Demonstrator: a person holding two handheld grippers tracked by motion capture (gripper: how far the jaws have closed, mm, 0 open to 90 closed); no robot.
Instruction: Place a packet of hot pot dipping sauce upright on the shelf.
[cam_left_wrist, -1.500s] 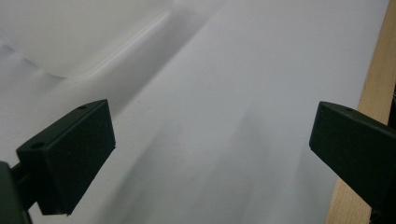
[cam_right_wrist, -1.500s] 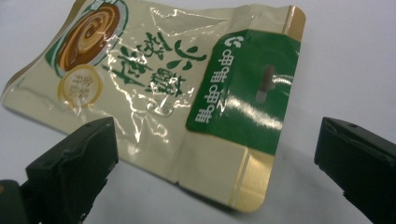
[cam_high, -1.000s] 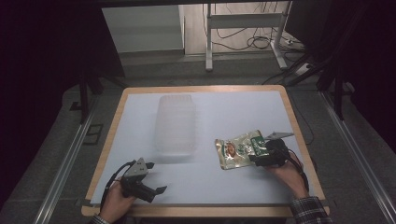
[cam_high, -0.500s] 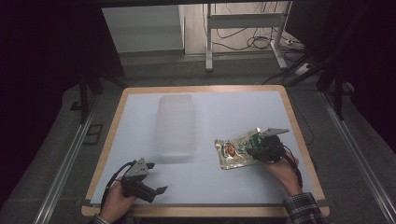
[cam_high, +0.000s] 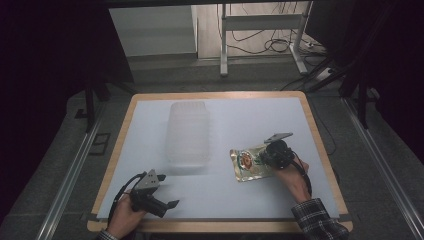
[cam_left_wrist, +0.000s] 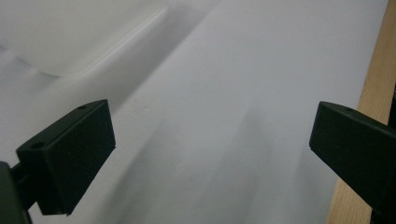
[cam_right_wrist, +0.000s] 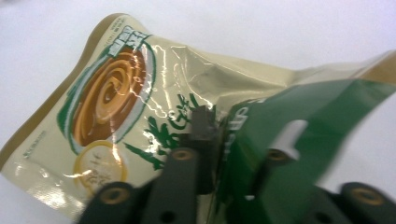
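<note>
Nearest you, at the lower left of the high view, your left gripper (cam_high: 167, 203) rests low on the white table sheet (cam_high: 240, 125). In the left gripper view its jaws stand wide apart with nothing between them, just bare sheet and a strip of the wooden table edge (cam_left_wrist: 373, 93) at the right of the frame.

At the right centre of the high view, your right gripper (cam_high: 265, 156) has just been closing, and its jaws are now clamped on the glossy cream-and-green snack pouch with the brown swirl print (cam_high: 248, 162). In the right gripper view the fingers (cam_right_wrist: 201, 122) pinch the green top end of the pouch (cam_right_wrist: 140, 102), which buckles upward there while its far end slopes down toward the sheet. Compared with a second ago, the pouch sits slightly further toward the right of the frame and your hand has come up a little with it.

That suggests the grasp has taken and the lift is under way; keep the pinch firm, since the foil looks slippery.

Farther off, at the centre left of the high view, the clear rectangular plastic container (cam_high: 188, 132) lies well apart from the pouch, untouched.
</note>
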